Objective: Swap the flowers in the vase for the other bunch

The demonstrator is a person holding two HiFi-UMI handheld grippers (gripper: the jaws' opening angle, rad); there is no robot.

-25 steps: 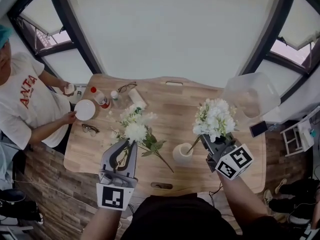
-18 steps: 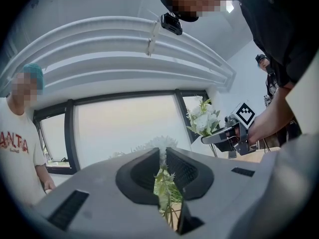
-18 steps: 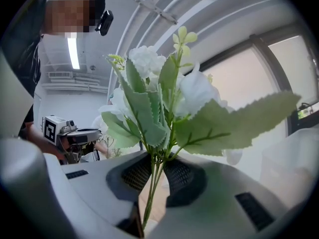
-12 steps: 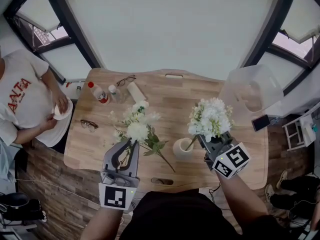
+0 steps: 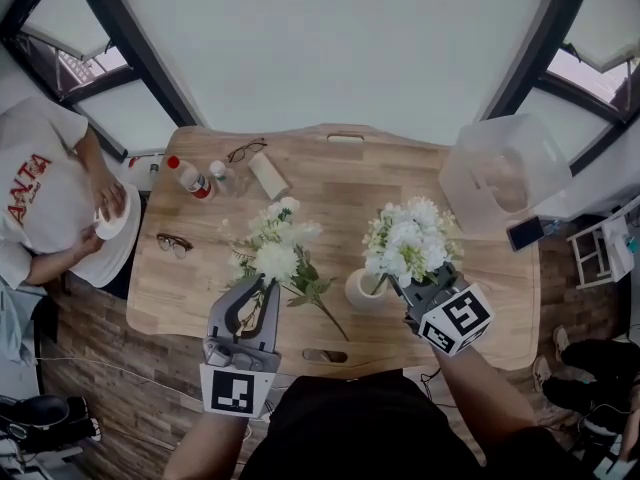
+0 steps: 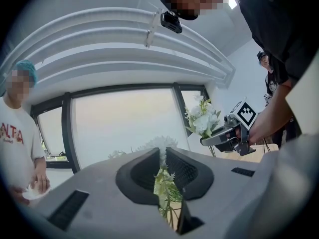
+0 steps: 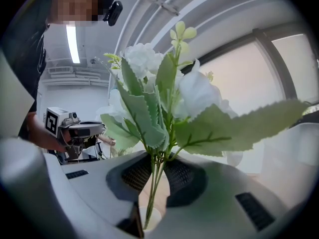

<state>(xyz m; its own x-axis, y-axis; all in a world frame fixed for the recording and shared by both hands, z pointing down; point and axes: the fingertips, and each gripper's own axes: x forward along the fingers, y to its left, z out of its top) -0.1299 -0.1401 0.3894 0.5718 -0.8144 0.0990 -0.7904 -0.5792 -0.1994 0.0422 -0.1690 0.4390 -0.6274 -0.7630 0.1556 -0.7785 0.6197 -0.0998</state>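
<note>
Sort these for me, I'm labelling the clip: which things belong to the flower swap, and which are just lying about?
In the job: vase, left bunch, right bunch, left gripper, right gripper.
Lying about: glasses, red-capped bottle, plastic tub.

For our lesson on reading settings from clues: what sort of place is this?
Probably an office or workroom: a light wooden desk-style table with slots cut near its edges, tall dark-framed windows, and a clear plastic storage box by the table's right corner.
</note>
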